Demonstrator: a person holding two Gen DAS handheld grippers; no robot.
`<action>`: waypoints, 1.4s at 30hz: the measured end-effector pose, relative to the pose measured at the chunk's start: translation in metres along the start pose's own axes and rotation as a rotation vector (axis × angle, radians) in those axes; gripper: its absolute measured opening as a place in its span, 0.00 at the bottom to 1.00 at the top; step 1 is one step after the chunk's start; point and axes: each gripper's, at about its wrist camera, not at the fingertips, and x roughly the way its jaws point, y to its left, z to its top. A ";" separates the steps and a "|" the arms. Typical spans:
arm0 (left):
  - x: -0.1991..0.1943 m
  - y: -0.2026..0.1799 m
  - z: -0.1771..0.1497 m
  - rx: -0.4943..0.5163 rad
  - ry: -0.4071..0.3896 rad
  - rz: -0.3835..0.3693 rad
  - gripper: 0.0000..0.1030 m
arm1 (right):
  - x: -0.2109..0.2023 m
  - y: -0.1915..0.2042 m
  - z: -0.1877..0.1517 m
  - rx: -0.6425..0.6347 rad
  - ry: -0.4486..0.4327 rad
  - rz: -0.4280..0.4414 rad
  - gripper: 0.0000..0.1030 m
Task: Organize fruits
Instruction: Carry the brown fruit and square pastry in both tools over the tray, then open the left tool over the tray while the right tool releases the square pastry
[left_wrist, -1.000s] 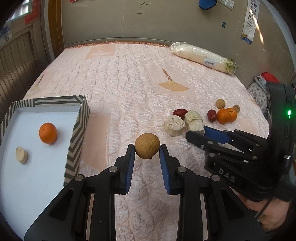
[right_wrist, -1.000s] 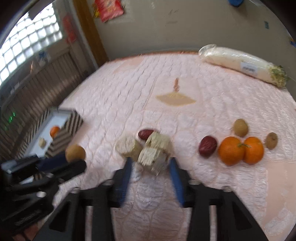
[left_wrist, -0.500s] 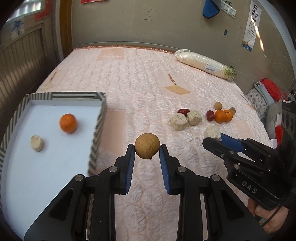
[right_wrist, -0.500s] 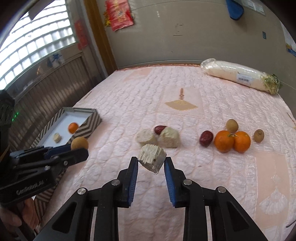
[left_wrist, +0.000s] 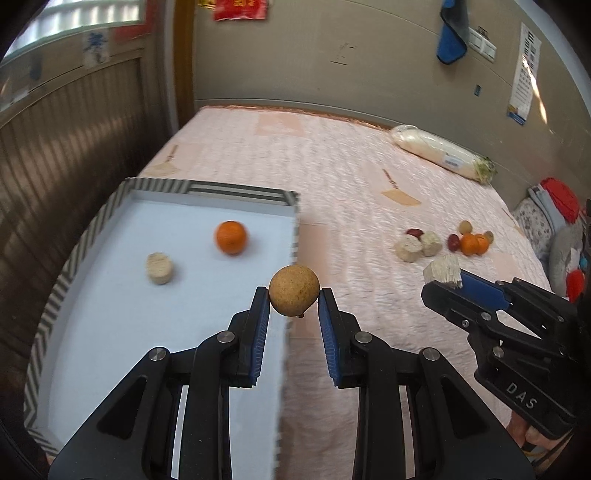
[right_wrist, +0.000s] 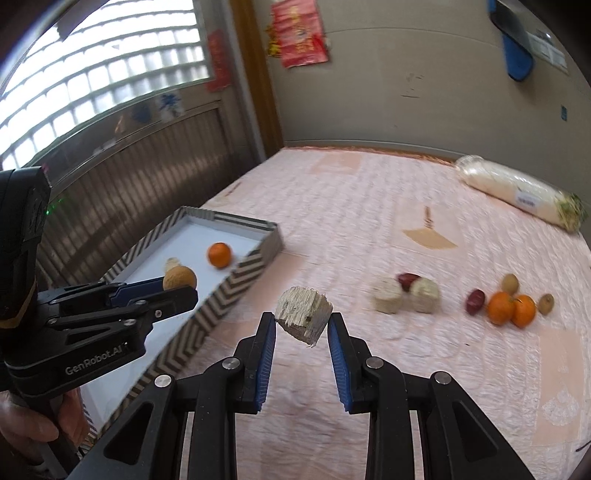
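Note:
My left gripper (left_wrist: 294, 295) is shut on a round brown fruit (left_wrist: 294, 290), held in the air over the right wall of the striped tray (left_wrist: 236, 192). Inside the tray lie an orange (left_wrist: 231, 236) and a pale fibrous chunk (left_wrist: 159, 268). My right gripper (right_wrist: 301, 320) is shut on another pale fibrous chunk (right_wrist: 305, 318), above the pink quilt just right of the tray (right_wrist: 236, 275). On the quilt farther right lie two pale chunks (right_wrist: 406, 297), two red dates (right_wrist: 475, 301), two oranges (right_wrist: 511, 310) and two small brown fruits (right_wrist: 509, 283).
A long wrapped white vegetable (right_wrist: 517, 192) lies at the far right of the bed. A wooden slatted wall (right_wrist: 129, 192) runs along the left behind the tray. Clothes and a pillow (left_wrist: 554, 229) are piled at the bed's right edge.
Both grippers have risen and moved left toward the tray with their loads. The right one lifted its chunk off the quilt, away from the other chunks.

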 end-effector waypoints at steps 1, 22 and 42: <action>-0.002 0.004 -0.001 -0.004 -0.002 0.004 0.26 | 0.001 0.006 0.001 -0.009 0.000 0.007 0.27; -0.004 0.083 -0.025 -0.106 0.030 0.114 0.26 | 0.049 0.102 0.011 -0.191 0.079 0.106 0.27; 0.015 0.109 -0.023 -0.188 0.138 0.134 0.36 | 0.113 0.132 0.013 -0.327 0.221 0.084 0.27</action>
